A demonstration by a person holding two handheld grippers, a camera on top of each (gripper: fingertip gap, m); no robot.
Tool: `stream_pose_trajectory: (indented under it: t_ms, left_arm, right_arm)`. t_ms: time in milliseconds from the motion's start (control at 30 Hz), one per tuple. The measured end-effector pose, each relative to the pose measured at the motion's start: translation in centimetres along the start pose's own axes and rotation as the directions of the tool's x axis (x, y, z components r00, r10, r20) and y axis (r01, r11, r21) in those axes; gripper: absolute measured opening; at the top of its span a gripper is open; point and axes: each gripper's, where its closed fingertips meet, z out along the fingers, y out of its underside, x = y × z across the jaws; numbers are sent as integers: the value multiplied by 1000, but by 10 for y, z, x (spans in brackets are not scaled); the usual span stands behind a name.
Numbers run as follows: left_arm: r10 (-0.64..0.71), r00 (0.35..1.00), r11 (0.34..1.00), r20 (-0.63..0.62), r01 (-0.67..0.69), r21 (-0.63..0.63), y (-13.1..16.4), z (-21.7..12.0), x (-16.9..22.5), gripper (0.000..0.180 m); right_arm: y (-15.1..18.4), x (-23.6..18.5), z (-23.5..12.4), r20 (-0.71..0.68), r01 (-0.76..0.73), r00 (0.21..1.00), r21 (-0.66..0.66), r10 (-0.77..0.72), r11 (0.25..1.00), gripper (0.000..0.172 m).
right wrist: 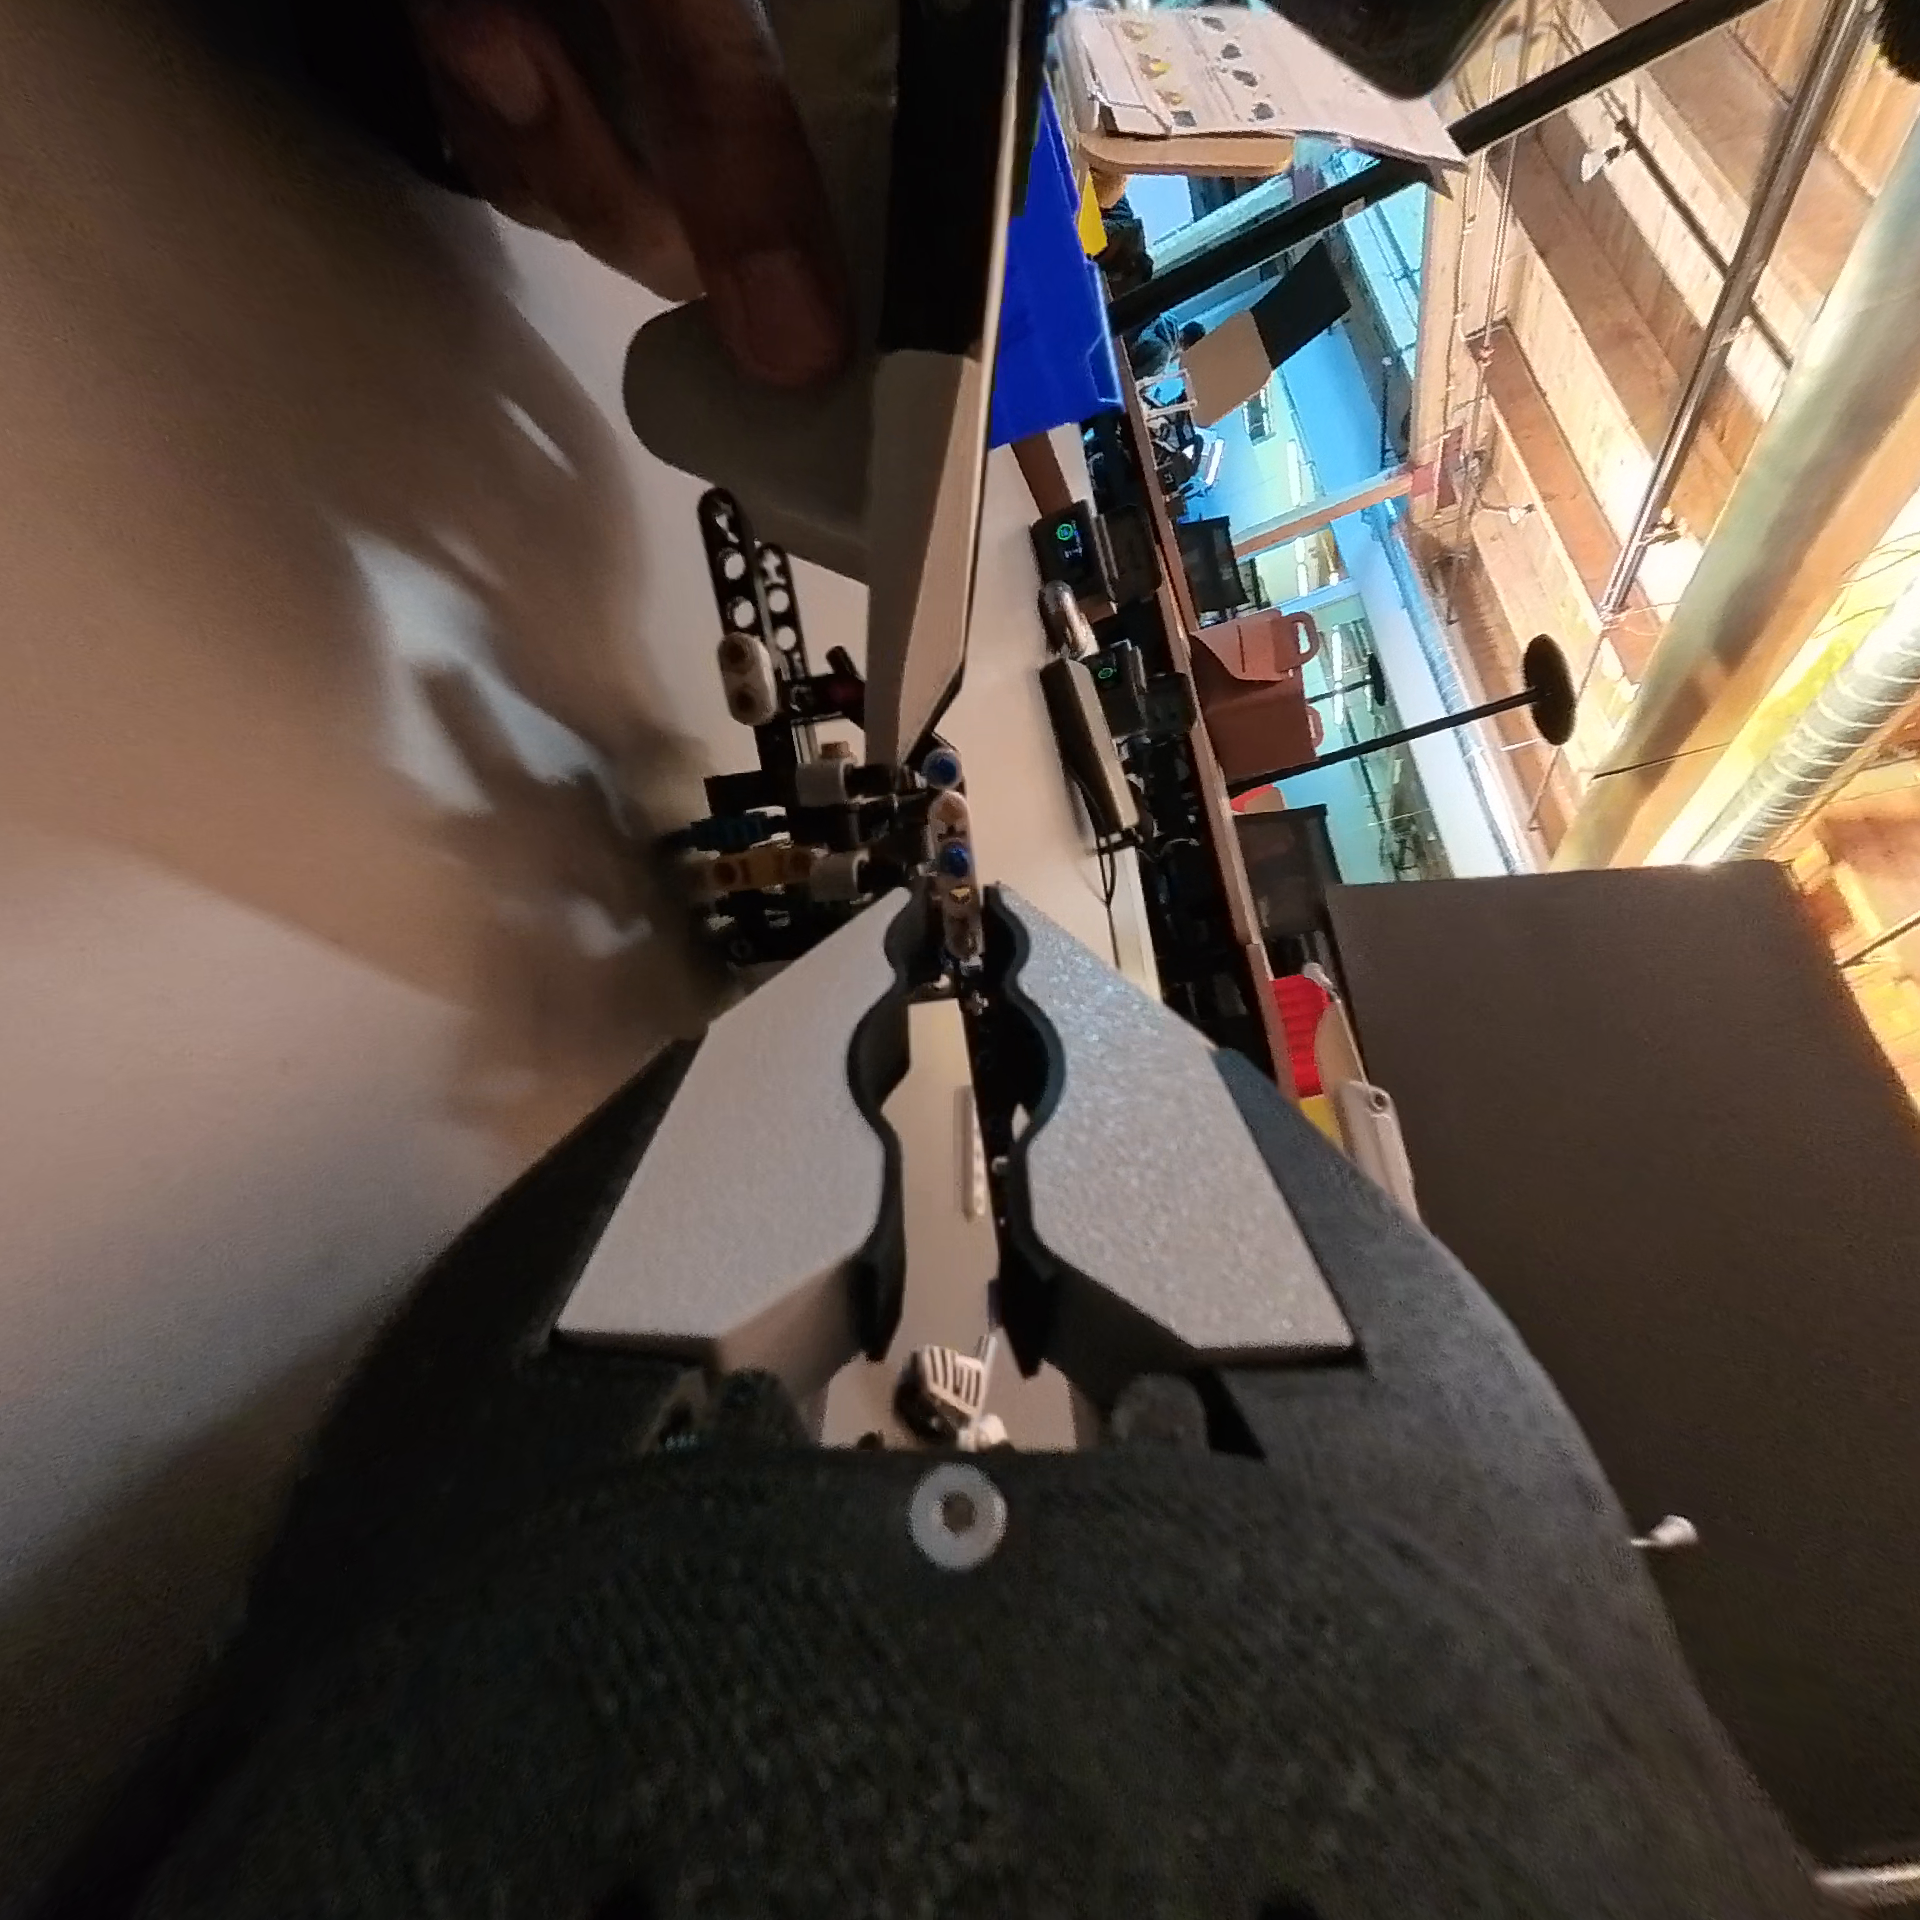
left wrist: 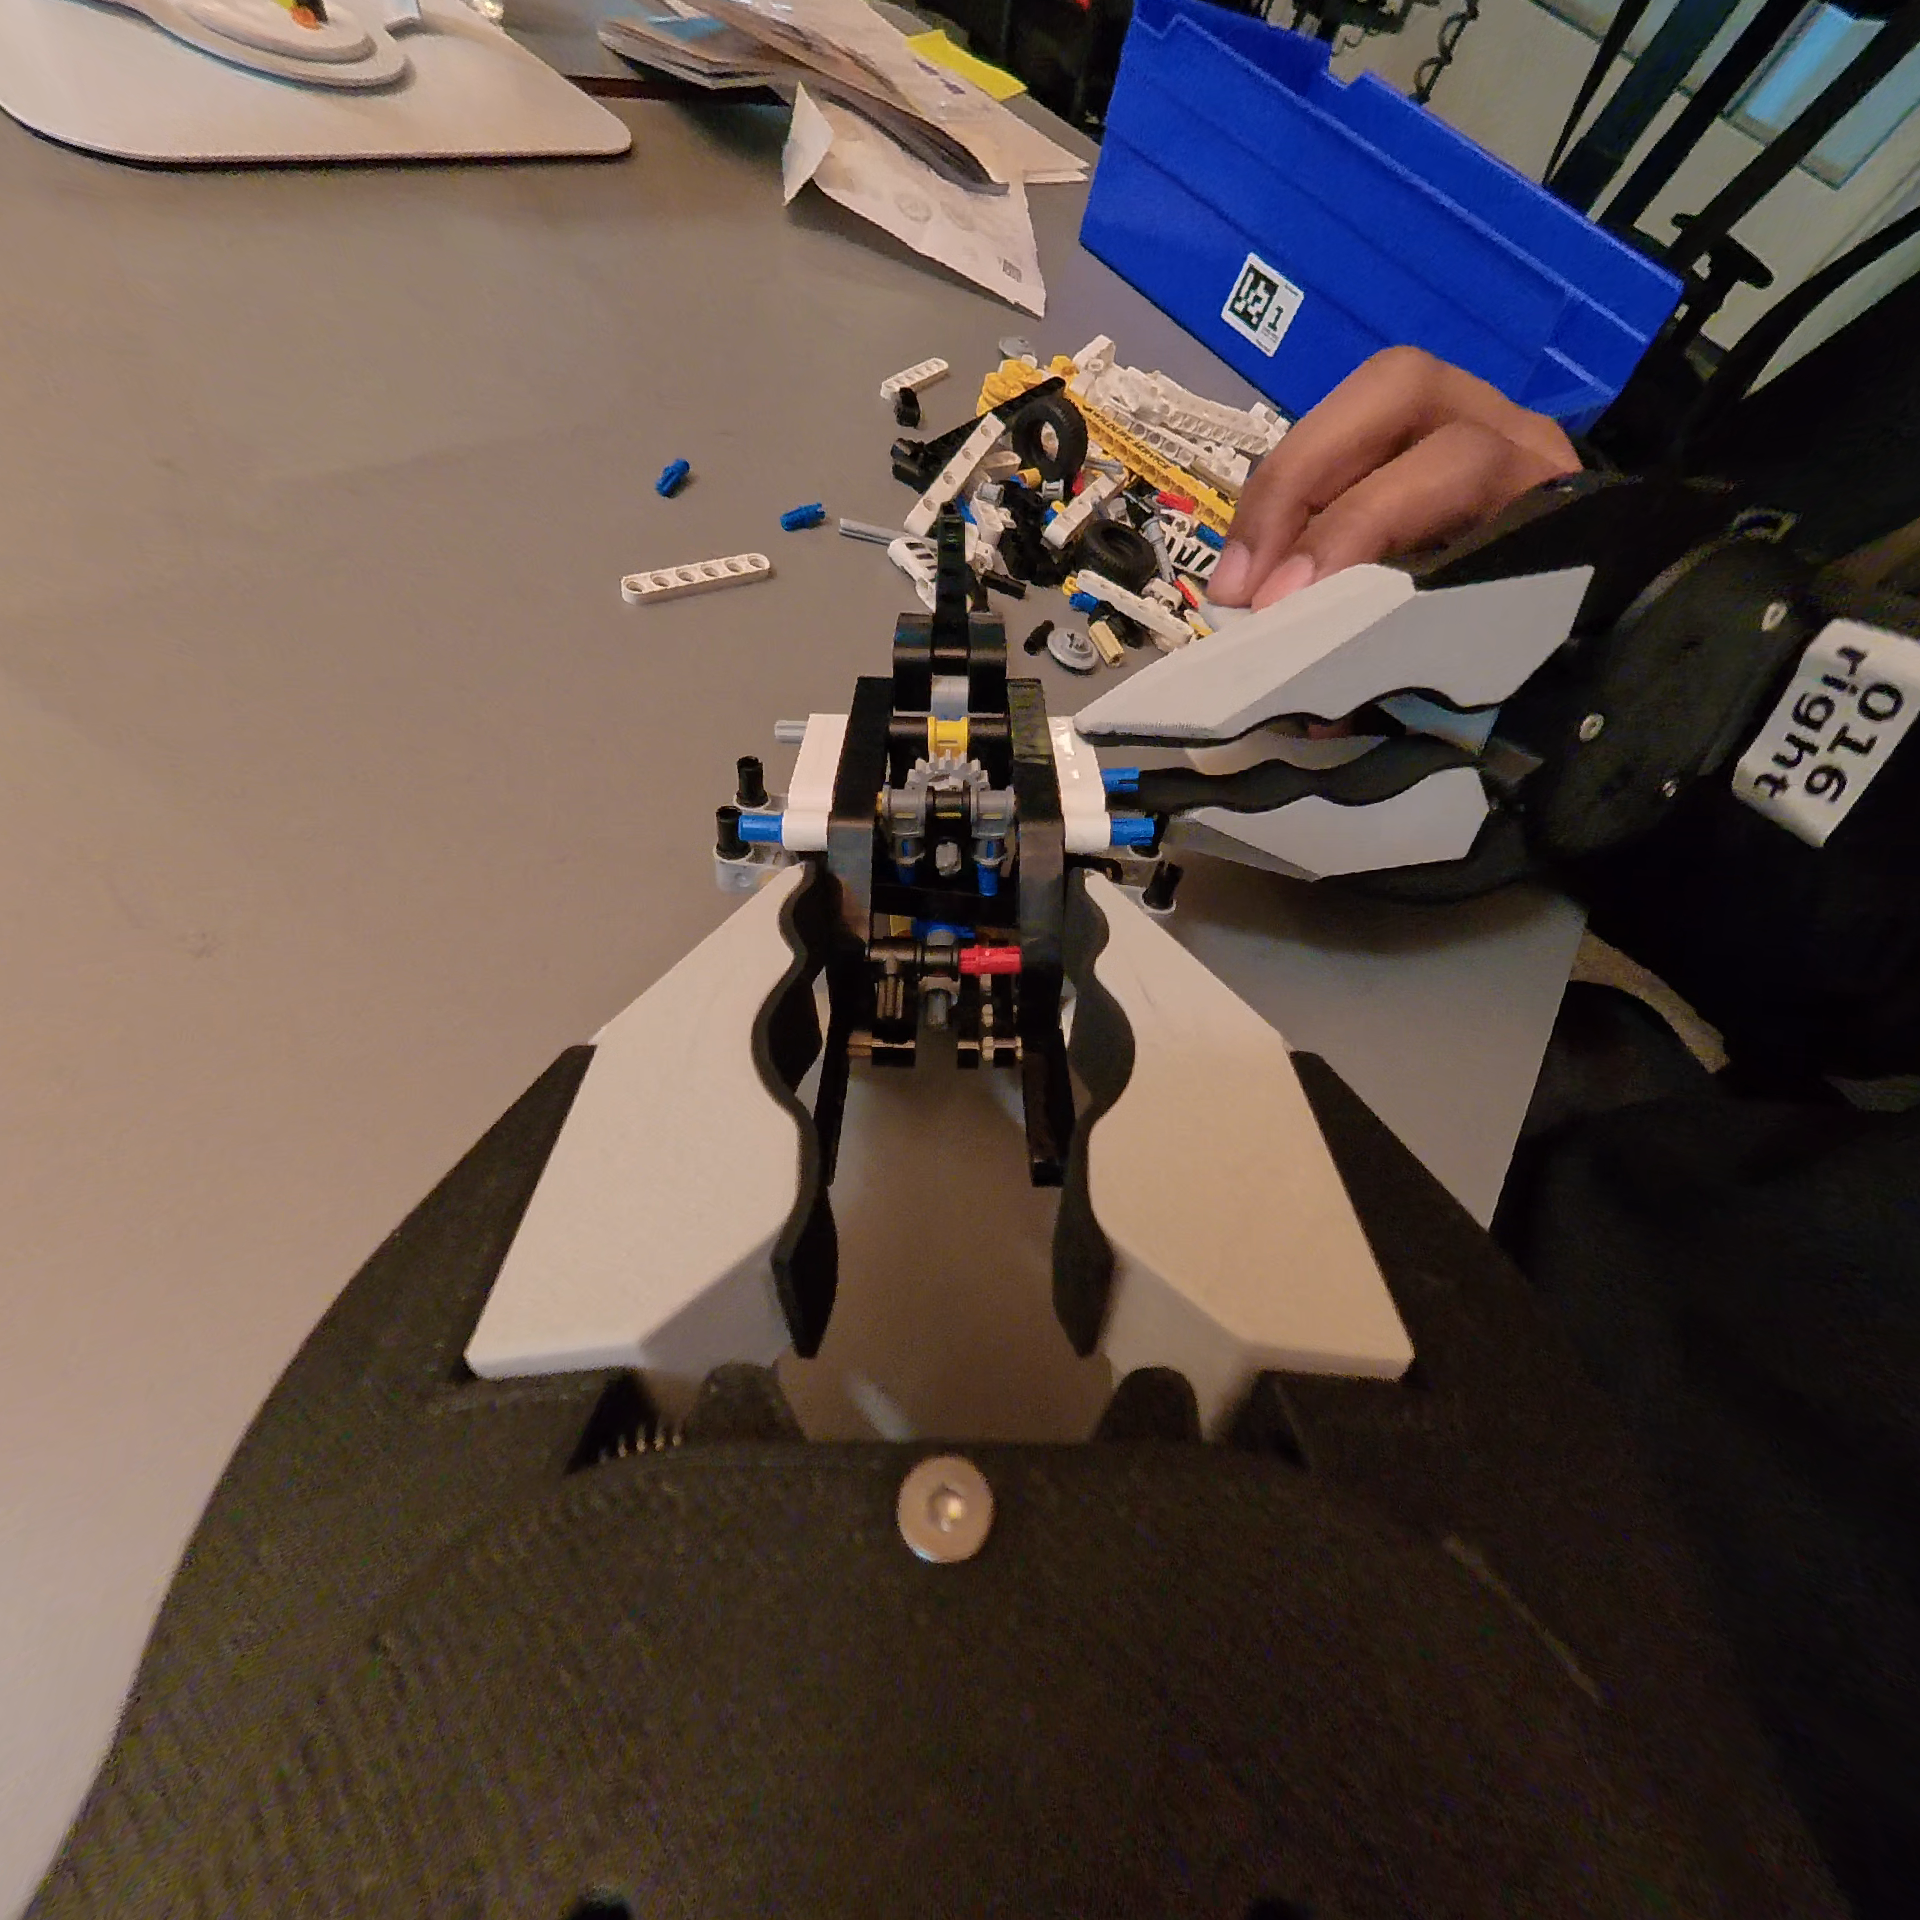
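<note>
Black plastic brick-built gear frame [left wrist: 940,862], rigid but apt to pop apart, sits clamped by its side beams in the left gripper [left wrist: 940,914]; at three o'clock the right gripper [left wrist: 1117,758] pinches its white beam [left wrist: 1081,779] narrowly.

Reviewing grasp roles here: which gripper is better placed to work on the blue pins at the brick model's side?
Probably the right gripper: its fingertips sit at the blue pins on the brick model's side. The left gripper clamps the model's black frame.

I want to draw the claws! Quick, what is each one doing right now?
Left gripper: closed on the black brick model.
Right gripper: pinching a thin white beam on the model's side.
</note>
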Motion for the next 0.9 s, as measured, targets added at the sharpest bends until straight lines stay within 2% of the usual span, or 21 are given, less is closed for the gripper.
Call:
stream_pose_trajectory:
  t_ms: [133, 667, 800, 867, 900]
  left_arm:
    - [-27, 999, 1000, -18, 27, 0, 0, 0, 0, 44]
    - [0, 1000, 1000, -25, -1, -12, 1, -1, 0, 44]
    - [6, 1000, 1000, -26, -6, -14, 1, -1, 0, 44]
    - [20, 997, 1000, -73, -22, -21, 2, 1, 8, 43]
    - [19, 995, 999, -94, -23, -35, 4, 4, 14, 44]
  right_arm:
    - [-1, 0, -1, 3, 8, 1000, 1, -8, 1000, 7]
    - [-2, 0, -1, 21, -13, 1000, -17, 13, 1000, 5]
    - [-1, -1, -2, 62, -118, 991, -11, 118, 993, 8]
    - [8, -6, 1, 125, -204, 970, -58, 210, 977, 25]
    - [10, -9, 2, 143, -208, 966, -73, 217, 975, 20]
